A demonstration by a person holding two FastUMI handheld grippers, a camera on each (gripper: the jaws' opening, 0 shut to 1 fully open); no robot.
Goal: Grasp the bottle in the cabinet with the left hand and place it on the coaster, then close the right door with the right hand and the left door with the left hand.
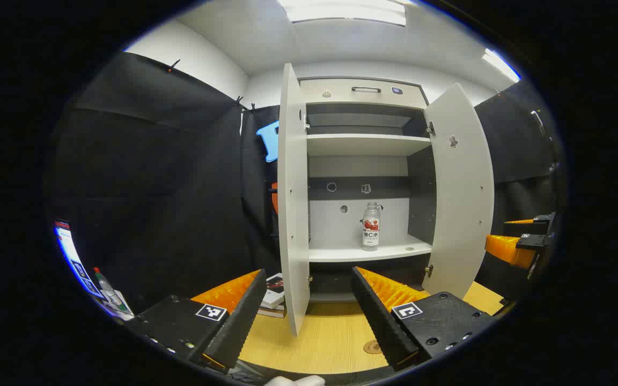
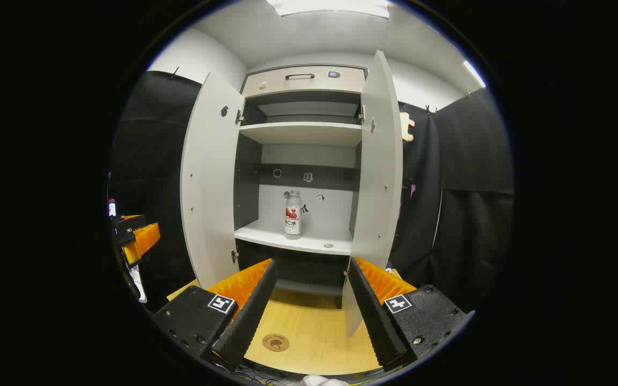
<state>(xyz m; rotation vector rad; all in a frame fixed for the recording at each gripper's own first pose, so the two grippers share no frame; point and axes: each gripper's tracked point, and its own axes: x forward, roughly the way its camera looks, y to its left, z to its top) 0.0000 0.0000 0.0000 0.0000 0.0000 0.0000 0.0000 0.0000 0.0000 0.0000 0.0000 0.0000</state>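
Ahead, the bottle is seen upright on the cabinet shelf, well beyond the spread, empty left gripper and right gripper.

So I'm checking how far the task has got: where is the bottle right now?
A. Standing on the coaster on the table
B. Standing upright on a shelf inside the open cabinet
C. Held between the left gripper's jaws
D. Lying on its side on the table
B: the bottle stands upright on the cabinet's white shelf between both open doors, while the coaster on the table sits bare.
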